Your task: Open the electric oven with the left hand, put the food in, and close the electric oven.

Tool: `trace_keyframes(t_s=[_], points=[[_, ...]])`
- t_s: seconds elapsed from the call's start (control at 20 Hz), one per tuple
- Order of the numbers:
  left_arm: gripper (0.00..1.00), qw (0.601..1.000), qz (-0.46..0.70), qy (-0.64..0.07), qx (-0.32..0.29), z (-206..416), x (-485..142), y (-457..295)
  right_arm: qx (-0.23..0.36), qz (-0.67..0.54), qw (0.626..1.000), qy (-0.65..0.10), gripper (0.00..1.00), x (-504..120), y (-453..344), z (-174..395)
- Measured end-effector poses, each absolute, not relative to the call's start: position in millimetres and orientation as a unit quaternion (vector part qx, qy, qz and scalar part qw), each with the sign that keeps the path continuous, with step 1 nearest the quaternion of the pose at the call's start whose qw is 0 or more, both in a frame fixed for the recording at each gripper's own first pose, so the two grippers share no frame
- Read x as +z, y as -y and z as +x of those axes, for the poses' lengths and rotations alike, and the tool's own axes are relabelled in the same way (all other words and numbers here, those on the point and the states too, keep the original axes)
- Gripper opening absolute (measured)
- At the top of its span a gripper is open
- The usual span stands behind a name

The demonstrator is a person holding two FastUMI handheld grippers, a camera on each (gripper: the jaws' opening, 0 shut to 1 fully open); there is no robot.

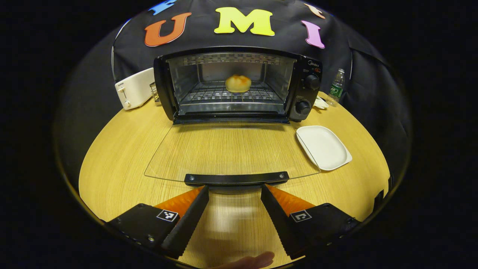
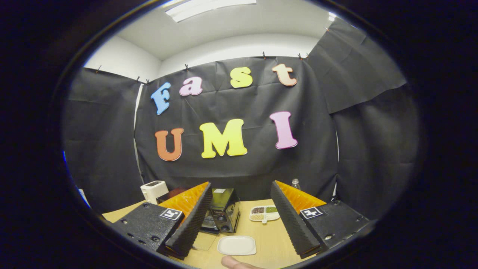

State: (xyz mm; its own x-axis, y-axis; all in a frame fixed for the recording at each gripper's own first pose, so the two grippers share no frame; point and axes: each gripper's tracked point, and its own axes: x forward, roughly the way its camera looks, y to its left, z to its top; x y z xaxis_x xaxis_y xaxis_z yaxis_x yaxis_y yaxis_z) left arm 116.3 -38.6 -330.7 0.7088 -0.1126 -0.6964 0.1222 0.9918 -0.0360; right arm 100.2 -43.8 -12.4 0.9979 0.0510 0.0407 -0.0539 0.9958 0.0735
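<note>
The black electric oven (image 1: 239, 84) stands at the back of the round wooden table (image 1: 123, 164). Its glass door (image 1: 231, 151) lies flat toward me, and a golden bun (image 1: 238, 83) rests on the wire rack inside. My left gripper (image 1: 234, 188) is open, with its fingertips just short of the door's black handle (image 1: 236, 178) and nothing between them. My right gripper (image 2: 241, 184) is open and empty. It is held high above the table, where the oven (image 2: 222, 209) is visible from above between its fingers.
An empty white plate (image 1: 323, 147) (image 2: 236, 245) lies to the right of the door. A white toaster (image 1: 134, 88) stands left of the oven and a water bottle (image 1: 337, 86) to its right. A divided dish (image 2: 264, 213) sits beside the oven. A fingertip (image 1: 257, 259) shows at the bottom edge.
</note>
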Motion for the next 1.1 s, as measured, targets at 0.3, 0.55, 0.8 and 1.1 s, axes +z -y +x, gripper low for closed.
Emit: trace_keyframes(t_s=[0.3,0.55,0.8,1.1], points=[[0.93,0.925,0.008,-0.377,-0.054,119,-322,39,0.030,0.038,0.999,0.019,0.96,-13,43,101],[0.92,0.933,0.010,-0.356,-0.052,122,-302,41,0.031,0.042,0.999,0.014,0.96,-17,44,109],[0.92,0.938,0.023,-0.341,-0.057,126,-290,39,0.029,0.046,0.998,0.007,0.96,-21,45,112],[0.93,0.943,0.019,-0.327,-0.056,130,-274,40,0.030,0.052,0.998,0.002,0.96,-25,46,114]])
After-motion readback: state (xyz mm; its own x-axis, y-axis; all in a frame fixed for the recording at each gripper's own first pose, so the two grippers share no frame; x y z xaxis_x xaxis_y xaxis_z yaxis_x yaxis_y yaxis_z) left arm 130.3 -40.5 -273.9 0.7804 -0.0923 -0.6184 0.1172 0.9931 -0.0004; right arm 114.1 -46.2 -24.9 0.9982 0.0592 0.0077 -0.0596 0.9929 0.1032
